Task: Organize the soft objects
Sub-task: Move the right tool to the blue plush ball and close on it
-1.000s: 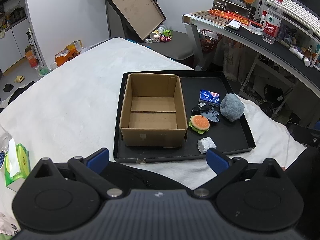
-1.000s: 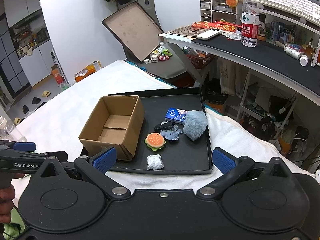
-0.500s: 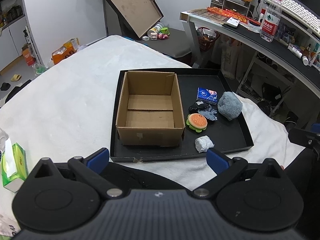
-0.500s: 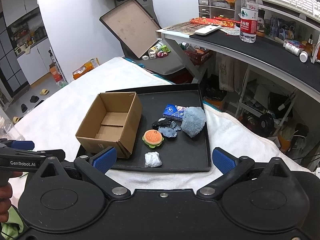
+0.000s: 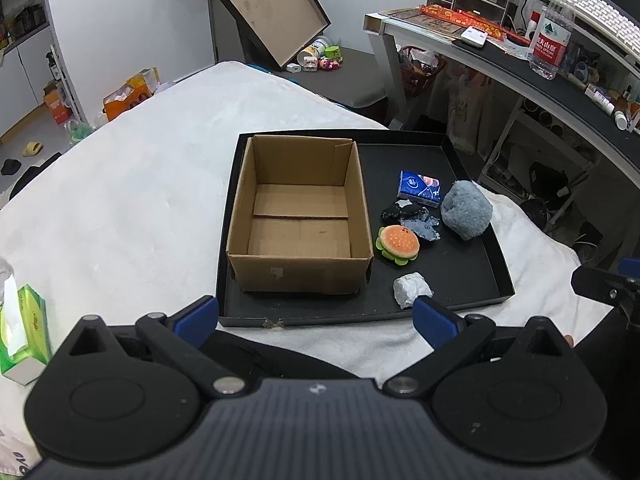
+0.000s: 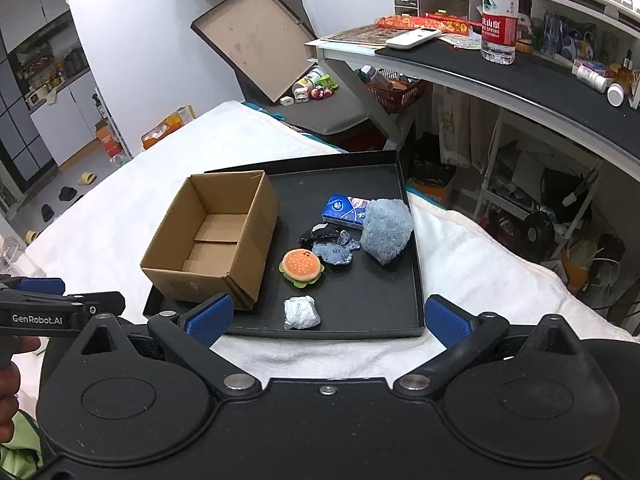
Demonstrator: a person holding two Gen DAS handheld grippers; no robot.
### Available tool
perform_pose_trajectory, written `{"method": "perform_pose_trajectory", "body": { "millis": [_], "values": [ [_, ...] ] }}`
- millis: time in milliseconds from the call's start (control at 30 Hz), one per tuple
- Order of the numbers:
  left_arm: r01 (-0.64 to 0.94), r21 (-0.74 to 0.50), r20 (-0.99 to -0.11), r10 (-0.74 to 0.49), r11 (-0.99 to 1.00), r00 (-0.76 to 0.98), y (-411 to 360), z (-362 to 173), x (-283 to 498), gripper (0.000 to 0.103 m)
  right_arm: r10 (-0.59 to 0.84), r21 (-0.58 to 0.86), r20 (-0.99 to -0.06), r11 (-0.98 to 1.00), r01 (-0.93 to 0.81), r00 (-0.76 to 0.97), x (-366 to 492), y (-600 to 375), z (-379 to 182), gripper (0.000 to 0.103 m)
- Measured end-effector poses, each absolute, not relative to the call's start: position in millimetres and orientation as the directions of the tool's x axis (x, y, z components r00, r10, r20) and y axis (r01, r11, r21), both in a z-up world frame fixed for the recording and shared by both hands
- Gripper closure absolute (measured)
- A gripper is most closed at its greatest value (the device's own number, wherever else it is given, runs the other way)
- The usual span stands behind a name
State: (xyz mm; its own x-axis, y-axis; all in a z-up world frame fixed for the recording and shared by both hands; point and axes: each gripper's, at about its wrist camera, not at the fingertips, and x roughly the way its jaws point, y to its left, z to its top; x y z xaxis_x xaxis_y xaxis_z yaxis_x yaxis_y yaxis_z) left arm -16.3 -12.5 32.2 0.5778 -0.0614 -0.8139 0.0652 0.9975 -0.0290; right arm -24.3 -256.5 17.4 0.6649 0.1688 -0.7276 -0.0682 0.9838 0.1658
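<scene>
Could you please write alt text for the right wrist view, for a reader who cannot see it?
An empty cardboard box sits in a black tray on a white-covered surface, beside a burger plush, crumpled white wad, fluffy grey ball, blue tissue pack and dark fabric pieces. The right gripper, jaws open, hangs near the tray's front edge.

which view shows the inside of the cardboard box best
The left wrist view: it looks almost straight down into the open brown cardboard box, showing its whole bare floor. In the right wrist view the box is angled, its near wall hiding some floor.

Empty cardboard box (image 5: 298,216), black tray (image 5: 472,284), burger plush (image 5: 398,245)
</scene>
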Motion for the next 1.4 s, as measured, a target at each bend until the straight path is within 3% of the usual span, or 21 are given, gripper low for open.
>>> {"method": "perform_pose_trajectory", "body": {
  "millis": [633,1400],
  "values": [
    [0.005,-0.008,-0.841,-0.009,1.0,0.541,-4.9,4.9,21.7,0.001,0.208,0.208,-0.763,0.975,-0.071,0.612,17.7,-269.1,-6.9,0.0],
    [-0.084,0.038,-0.863,0.075,0.996,0.499,16.2,-19.3,88.8,0.003,0.186,0.252,-0.807,0.967,0.042,0.561,97.5,-294.2,-34.6,0.0]
  ]
}}
